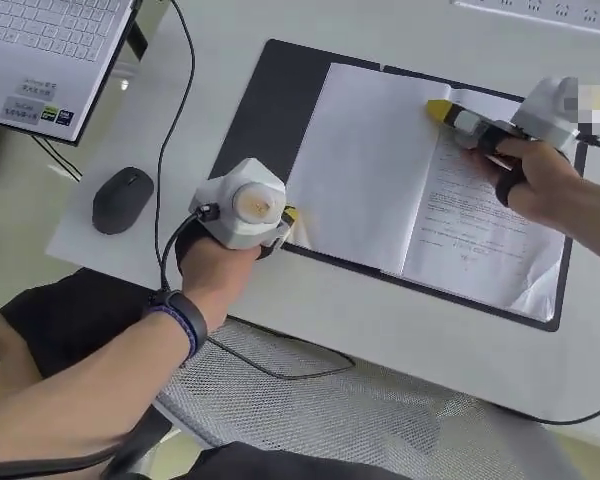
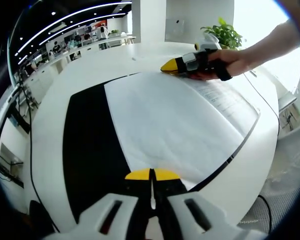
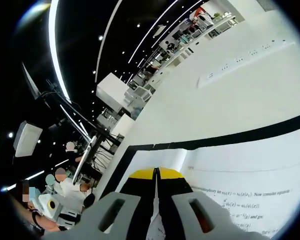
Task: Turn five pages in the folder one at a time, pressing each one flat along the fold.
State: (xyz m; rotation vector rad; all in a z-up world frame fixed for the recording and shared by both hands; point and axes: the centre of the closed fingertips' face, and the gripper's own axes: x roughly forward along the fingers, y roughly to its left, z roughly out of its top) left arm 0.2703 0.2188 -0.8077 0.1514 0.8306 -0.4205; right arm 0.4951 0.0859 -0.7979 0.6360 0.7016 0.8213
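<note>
An open black folder [image 1: 265, 110] lies on the white desk. Its left page [image 1: 360, 170] is blank white and its right page [image 1: 480, 230] carries printed text. My left gripper [image 1: 288, 216] is shut, its yellow tips resting at the near left corner of the blank page [image 2: 175, 120], by the black cover [image 2: 90, 150]. My right gripper [image 1: 438, 110] is shut too, tips down on the paper at the far end of the fold. It appears beyond the pages as the right gripper [image 2: 172, 65], and its own view shows the printed page [image 3: 250, 190] under its tips [image 3: 156, 173].
A laptop [image 1: 50, 50] sits at the far left with a black mouse [image 1: 122, 198] beside it. A cable [image 1: 175, 90] runs past the folder's left side. A power strip [image 1: 550, 12] lies at the desk's far edge. A mesh chair [image 1: 310, 410] is below the near edge.
</note>
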